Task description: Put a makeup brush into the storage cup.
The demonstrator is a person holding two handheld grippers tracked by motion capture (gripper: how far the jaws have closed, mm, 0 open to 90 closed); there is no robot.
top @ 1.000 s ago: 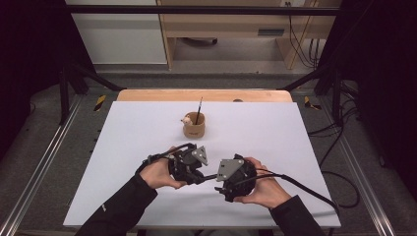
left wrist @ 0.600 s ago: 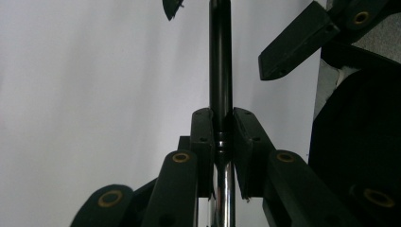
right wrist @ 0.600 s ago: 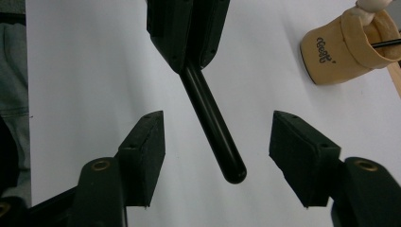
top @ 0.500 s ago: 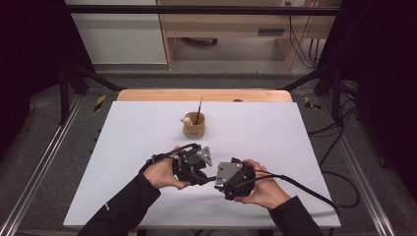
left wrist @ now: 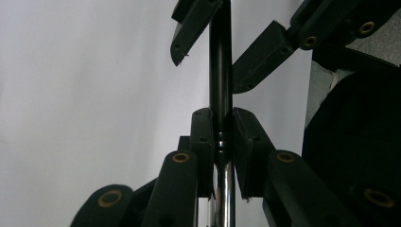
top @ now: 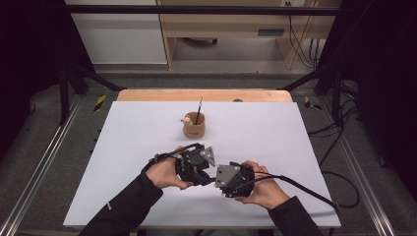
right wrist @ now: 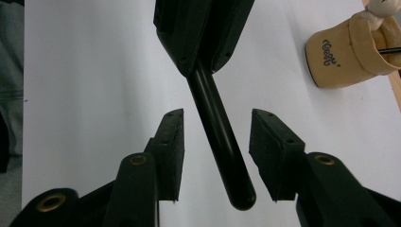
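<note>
From above, two hands meet over the near middle of the white table (top: 123, 147), the left gripper (top: 200, 169) and right gripper (top: 227, 178) almost touching; a tan cup (top: 194, 129) stands farther back. Along the left gripper (left wrist: 221, 137), the jaws are clenched on a black pen (left wrist: 220, 71). Along the right gripper (right wrist: 216, 142), the jaws have just been closing around the pen's (right wrist: 220, 142) rounded end, gaps remaining on both sides.

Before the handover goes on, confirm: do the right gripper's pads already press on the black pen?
No: in the right gripper view the black pen lies between the right gripper's pads with a gap on each side.
</note>
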